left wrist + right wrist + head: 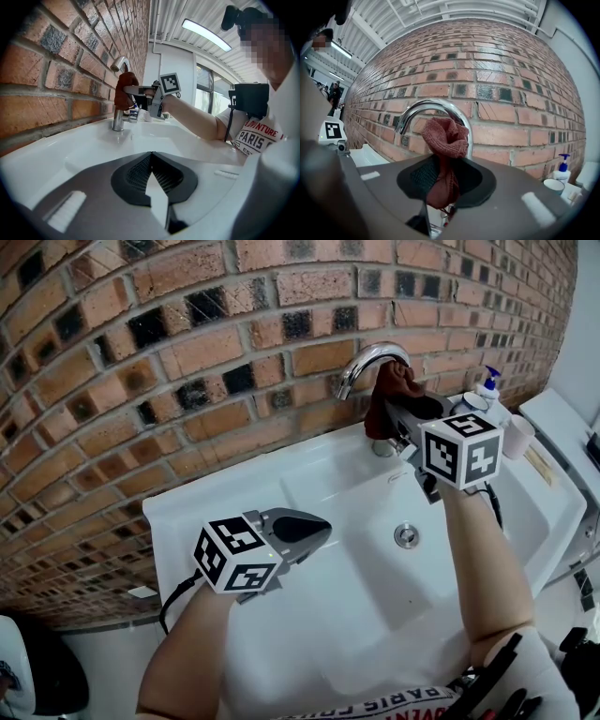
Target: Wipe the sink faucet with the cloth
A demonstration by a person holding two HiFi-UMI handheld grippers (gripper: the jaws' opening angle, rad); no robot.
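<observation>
**Cloth clamped at the faucet, other claw idle over the basin**

Nearest the person, the left gripper hangs over the left part of the white sink. Its jaws are pressed together with nothing between them, as its own view shows.

The sink is a single basin with one round chrome drain in its floor. The rest of the basin is bare white.

Farther back, the right gripper reaches over the basin to the rear rim. Its jaws are clamped on a reddish-brown knitted cloth. In that gripper's view the cloth runs down between the jaws and bunches into a knot above them. The bunched cloth lies against the upright neck of the one chrome gooseneck faucet, under its arch. The spout curves left and down over the basin.

On the rim to the right of the faucet stand three containers:
- One white pump bottle with a blue head.
- One round white-rimmed pot just beside the bottle, partly hidden by the gripper's marker cube.
- One white cup nearer the sink's right edge.

What any of the three holds cannot be told.

Behind everything rises the brick wall.
</observation>
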